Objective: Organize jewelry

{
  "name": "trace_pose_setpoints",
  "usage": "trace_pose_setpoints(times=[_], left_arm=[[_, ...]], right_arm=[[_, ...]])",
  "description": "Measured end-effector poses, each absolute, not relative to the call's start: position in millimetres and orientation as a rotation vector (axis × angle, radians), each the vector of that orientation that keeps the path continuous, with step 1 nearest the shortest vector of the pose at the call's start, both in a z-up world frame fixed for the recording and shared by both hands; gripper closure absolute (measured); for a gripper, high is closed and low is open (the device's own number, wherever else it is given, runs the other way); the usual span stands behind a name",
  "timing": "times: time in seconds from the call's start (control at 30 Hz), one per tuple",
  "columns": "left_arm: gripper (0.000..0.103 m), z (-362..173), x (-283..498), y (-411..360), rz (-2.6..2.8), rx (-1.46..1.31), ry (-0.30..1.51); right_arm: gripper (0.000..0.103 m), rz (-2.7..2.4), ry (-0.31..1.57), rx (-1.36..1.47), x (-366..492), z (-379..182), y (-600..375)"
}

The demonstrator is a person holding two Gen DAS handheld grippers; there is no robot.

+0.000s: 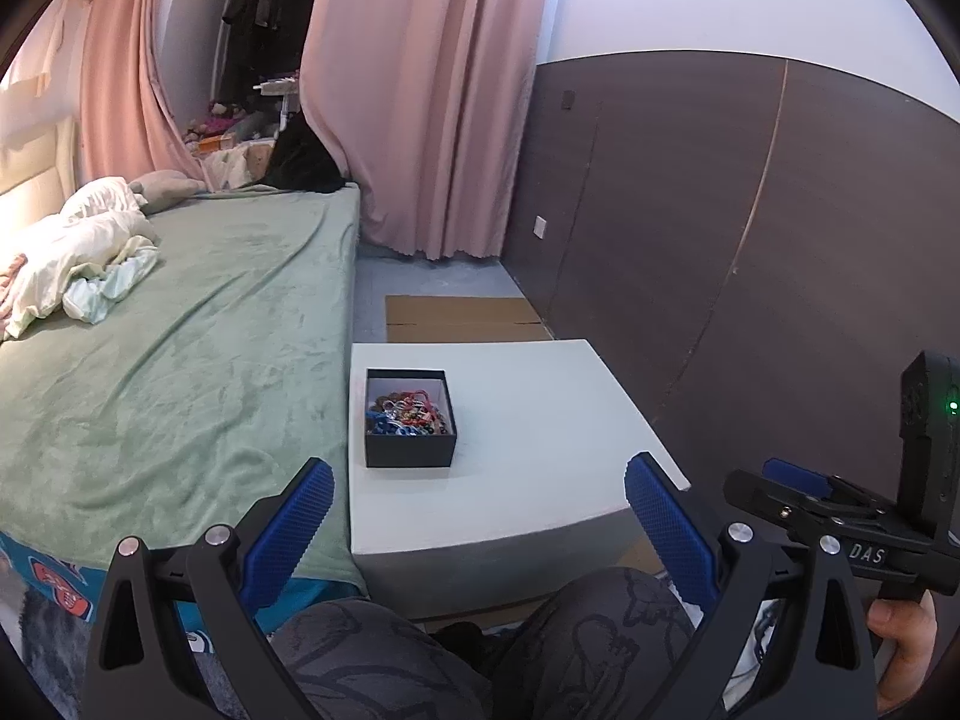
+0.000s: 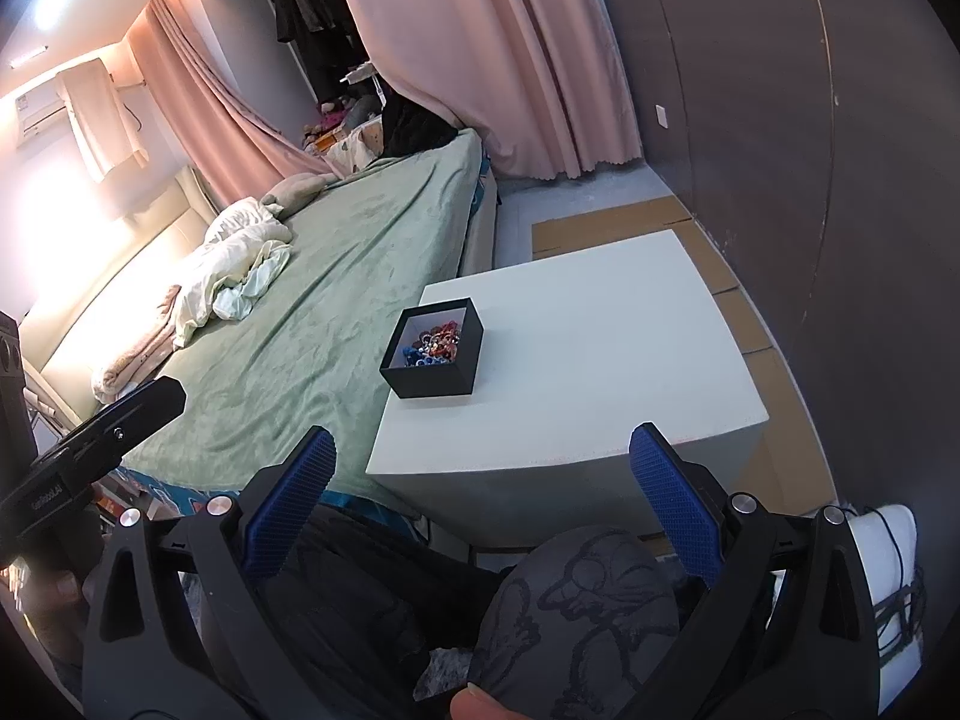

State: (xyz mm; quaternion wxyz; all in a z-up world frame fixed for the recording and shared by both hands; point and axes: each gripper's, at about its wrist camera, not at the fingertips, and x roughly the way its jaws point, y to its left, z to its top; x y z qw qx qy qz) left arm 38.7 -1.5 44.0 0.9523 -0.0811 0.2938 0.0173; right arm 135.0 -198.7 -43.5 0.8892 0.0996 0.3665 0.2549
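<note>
Far to my left the bed (image 1: 180, 324) is stretching away under its green blanket, with crumpled white bedding (image 1: 78, 264) heaped near the headboard. My left tongs (image 1: 479, 483) are hanging released over my knees, blue pads spread wide with nothing between them. Just beyond them the white worktop (image 1: 540, 420) is sitting right beside the bed's edge. On it, toward the corner nearest the bed, the black box (image 1: 411, 417) is standing open and upright, and the jewelry (image 1: 408, 411) is lying heaped inside it: a tangle of red, blue and silvery pieces, too small for me to sort out which is which.

Moving right, my right tongs (image 2: 483, 474) are hovering released as well, pads wide apart and empty, short of the worktop's near edge. Both tongs are well apart from the box. From the left wrist view, my right hand (image 1: 903, 636) is gripping its handle at the far right. Flattened cardboard (image 2: 630, 222) is lying on the floor behind the worktop, pink curtains (image 2: 540, 60) are hanging beyond, and a dark panelled wall (image 1: 750, 210) is running along the right.
</note>
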Motion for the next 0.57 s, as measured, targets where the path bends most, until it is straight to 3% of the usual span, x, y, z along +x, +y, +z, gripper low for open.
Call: trace_pose_setpoints(times=[0.57], left_arm=[[0.008,39,37,-4,0.073,-0.139,0.581]], right_arm=[[0.005,0.523,0.767,0.203,139,-56,-198]])
